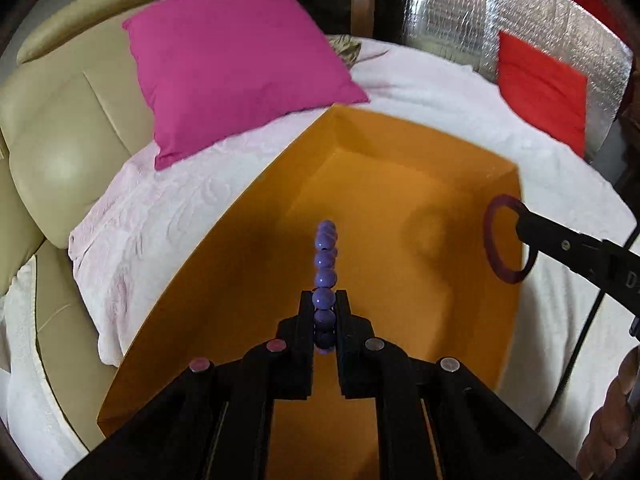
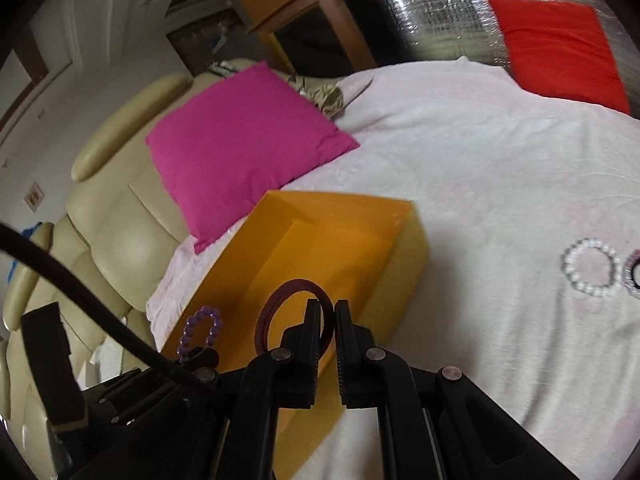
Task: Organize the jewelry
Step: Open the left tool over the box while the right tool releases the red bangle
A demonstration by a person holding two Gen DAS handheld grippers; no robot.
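An open orange box [image 1: 208, 280] [image 2: 408, 248] lies on the white bedspread. My left gripper [image 1: 324, 300] is shut on a purple bead bracelet [image 1: 325, 268], held edge-on above the box's inside. In the right wrist view the same purple bead bracelet [image 2: 200, 330] hangs over the box's near left edge. My right gripper [image 2: 328, 312] is shut on a dark red bangle [image 2: 272, 308], which stands over the box. From the left wrist view that dark red bangle [image 1: 490, 240] hovers at the box's right wall, with the right gripper [image 1: 520, 228] reaching in from the right.
A white bead bracelet [image 2: 576, 276] and a darker one [image 2: 630, 280] lie on the bedspread [image 2: 480, 160] to the right. A pink cushion [image 1: 236, 68] rests behind the box, a red cushion [image 1: 540, 88] at the far right. A beige armchair [image 1: 60, 152] stands on the left.
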